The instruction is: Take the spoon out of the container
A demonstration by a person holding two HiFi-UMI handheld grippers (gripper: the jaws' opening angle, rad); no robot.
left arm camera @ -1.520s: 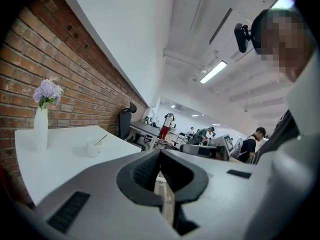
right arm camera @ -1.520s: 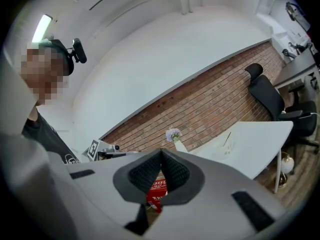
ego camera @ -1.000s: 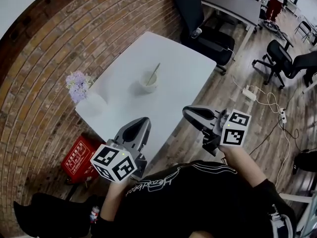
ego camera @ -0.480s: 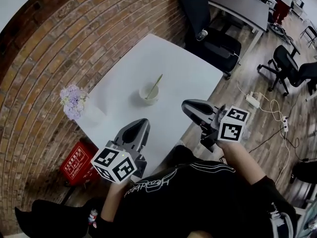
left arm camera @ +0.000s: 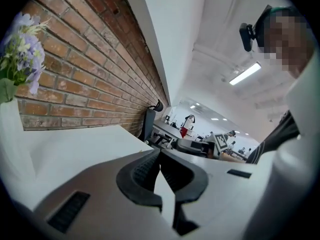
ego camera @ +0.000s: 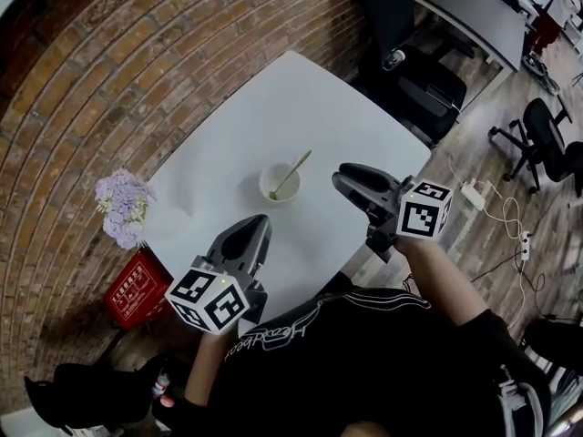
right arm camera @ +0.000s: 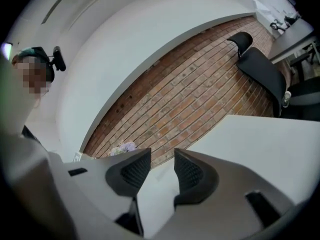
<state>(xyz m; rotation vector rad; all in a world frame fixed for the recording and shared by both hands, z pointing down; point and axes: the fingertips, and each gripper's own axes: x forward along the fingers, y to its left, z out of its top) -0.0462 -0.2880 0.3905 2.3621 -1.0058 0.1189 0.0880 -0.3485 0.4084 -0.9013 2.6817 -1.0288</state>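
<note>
A small white container stands near the middle of the white table, with a pale green spoon leaning out of it to the right. My right gripper hovers just right of the container, over the table's near edge. Its jaws are opening and nothing is between them. My left gripper is low at the near left, short of the container. Its jaws are shut and empty. Neither gripper view shows the container or spoon.
Purple flowers in a white vase stand at the table's left corner, against a brick wall. A red box lies on the floor below. A black office chair stands behind the table, and a power strip with cables lies on the floor to the right.
The head view has swung towards the table, so the container sits lower and closer. My right gripper has come up beside the container. The left gripper has barely moved.
</note>
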